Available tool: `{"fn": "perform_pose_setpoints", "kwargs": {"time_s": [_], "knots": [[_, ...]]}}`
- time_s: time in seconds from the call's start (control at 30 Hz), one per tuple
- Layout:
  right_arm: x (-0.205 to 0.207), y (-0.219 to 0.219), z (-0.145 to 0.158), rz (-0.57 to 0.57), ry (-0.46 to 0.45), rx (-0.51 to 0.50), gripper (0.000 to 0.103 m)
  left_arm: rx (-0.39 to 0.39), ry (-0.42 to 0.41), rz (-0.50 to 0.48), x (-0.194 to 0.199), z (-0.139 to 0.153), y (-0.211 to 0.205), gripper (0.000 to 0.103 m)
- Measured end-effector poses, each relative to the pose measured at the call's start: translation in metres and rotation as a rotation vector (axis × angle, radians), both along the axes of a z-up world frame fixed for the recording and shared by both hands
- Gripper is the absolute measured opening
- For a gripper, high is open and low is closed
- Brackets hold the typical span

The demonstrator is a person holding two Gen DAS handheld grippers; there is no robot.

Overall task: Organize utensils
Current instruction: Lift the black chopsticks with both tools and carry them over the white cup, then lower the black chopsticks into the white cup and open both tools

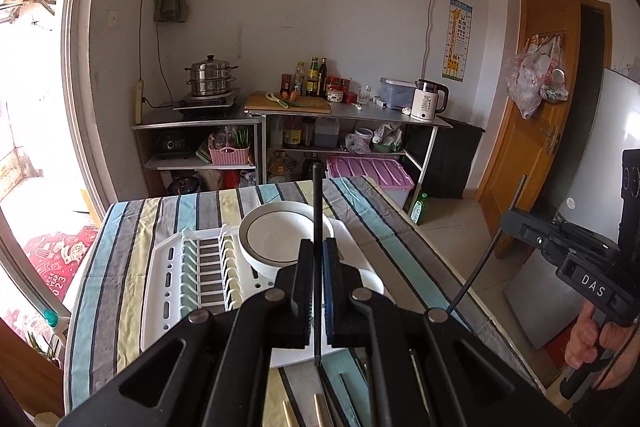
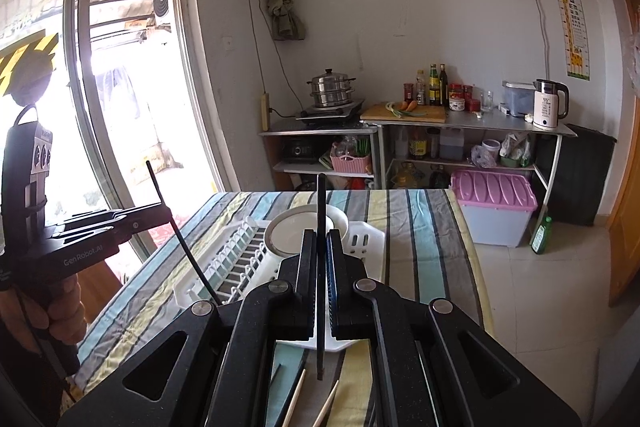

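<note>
Over the striped-cloth tabletop (image 1: pixel 132 227), each gripper's jaws pinch one slim black chopstick upright — left gripper (image 1: pixel 319 247), right gripper (image 2: pixel 321 239) — likely bound for the white plastic dish rack (image 1: pixel 168 267).

Wooden chopsticks (image 2: pixel 296 399) cut off at bottom edge.

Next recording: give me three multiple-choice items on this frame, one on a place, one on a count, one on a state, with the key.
1. Where does the white bowl sit?
A. in the white dish rack
B. on the floor
C. on the stove

2. How many black chopsticks are gripped in all?
A. none
B. two
C. four

3. The left gripper is:
A. wide open
B. shut on a black chopstick
C. shut on a spoon

Key: A, the bowl rests in the rack; B, the right gripper clamps its own chopstick; B, the pads pinch the stick.
</note>
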State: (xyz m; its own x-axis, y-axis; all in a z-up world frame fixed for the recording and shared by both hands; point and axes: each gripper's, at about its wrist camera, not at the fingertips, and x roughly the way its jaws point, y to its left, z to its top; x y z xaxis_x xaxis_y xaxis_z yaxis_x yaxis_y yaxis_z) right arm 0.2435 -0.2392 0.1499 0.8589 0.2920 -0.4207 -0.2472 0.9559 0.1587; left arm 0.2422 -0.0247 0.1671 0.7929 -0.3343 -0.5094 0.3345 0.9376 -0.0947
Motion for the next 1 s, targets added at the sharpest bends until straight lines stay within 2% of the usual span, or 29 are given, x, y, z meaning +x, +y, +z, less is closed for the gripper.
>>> {"fn": "perform_pose_setpoints", "kwargs": {"time_s": [0.27, 0.53, 1.0], "knots": [[0.037, -0.005, 0.007, -0.010, -0.018, 0.048, 0.004, -0.078, 0.017, -0.025, 0.048, 0.011, -0.025, 0.005], [0.067, -0.010, 0.007, -0.010, -0.016, 0.101, 0.004, -0.130, 0.062, -0.038, 0.081, -0.001, -0.039, 0.005], [0.113, -0.012, -0.055, 0.000, 0.110, 0.187, 0.004, -0.226, 0.182, -0.044, 0.114, -0.051, -0.040, 0.005]]}}
